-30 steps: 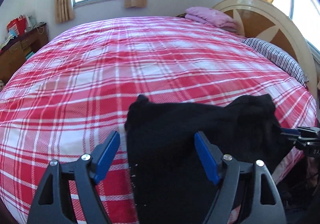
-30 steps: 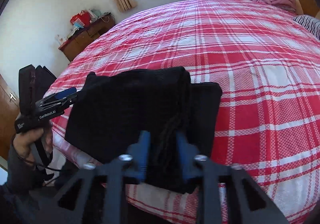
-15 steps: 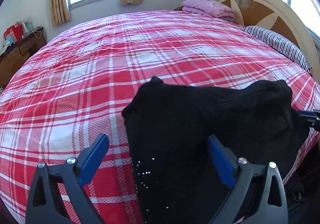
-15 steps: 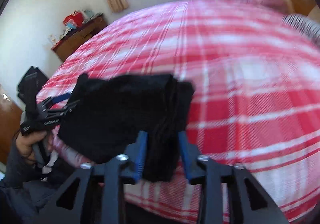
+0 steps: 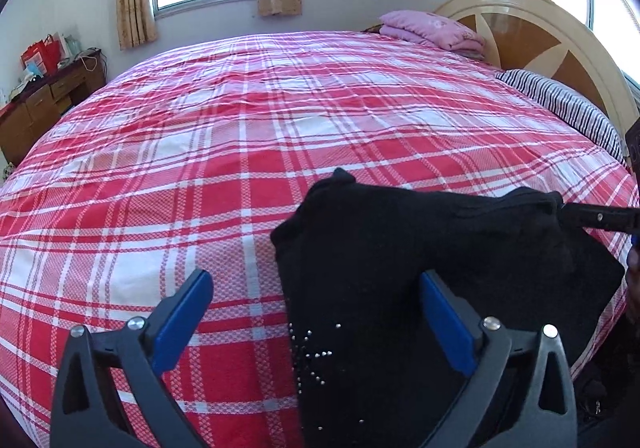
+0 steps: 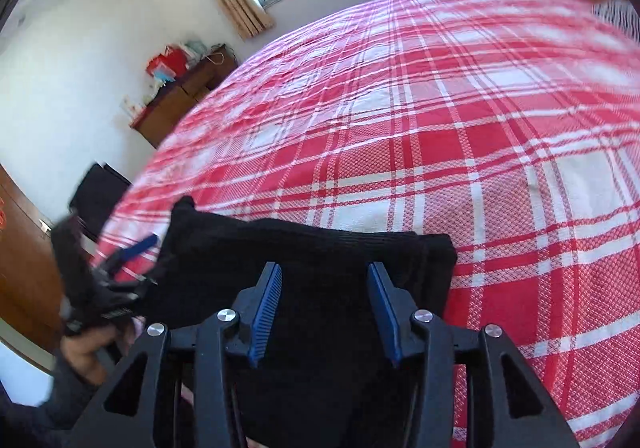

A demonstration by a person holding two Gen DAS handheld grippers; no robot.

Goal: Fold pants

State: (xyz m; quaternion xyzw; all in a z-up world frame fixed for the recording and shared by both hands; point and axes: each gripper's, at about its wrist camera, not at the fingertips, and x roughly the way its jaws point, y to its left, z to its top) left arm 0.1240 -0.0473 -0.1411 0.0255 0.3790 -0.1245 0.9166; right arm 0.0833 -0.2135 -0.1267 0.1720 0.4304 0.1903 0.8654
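Observation:
Black folded pants (image 5: 420,268) lie at the near edge of the red plaid bed (image 5: 280,120), partly hanging over it. My left gripper (image 5: 316,312) is open above the pants' left edge, holding nothing. In the right wrist view the pants (image 6: 304,260) lie as a thick folded stack. My right gripper (image 6: 324,300) is open with its blue pads on either side of the fabric, not pinching it. The right gripper also shows in the left wrist view (image 5: 596,218), and the left gripper in the right wrist view (image 6: 132,252).
A pink folded blanket (image 5: 432,34) and a striped pillow (image 5: 568,108) lie by the headboard (image 5: 532,32). A wooden desk (image 5: 44,96) with clutter stands at the left wall. A dark bag (image 6: 100,196) stands beside the bed.
My right gripper has opened and let go of the pants' folded edge. My left gripper has stayed open and shifted a little over the pants.

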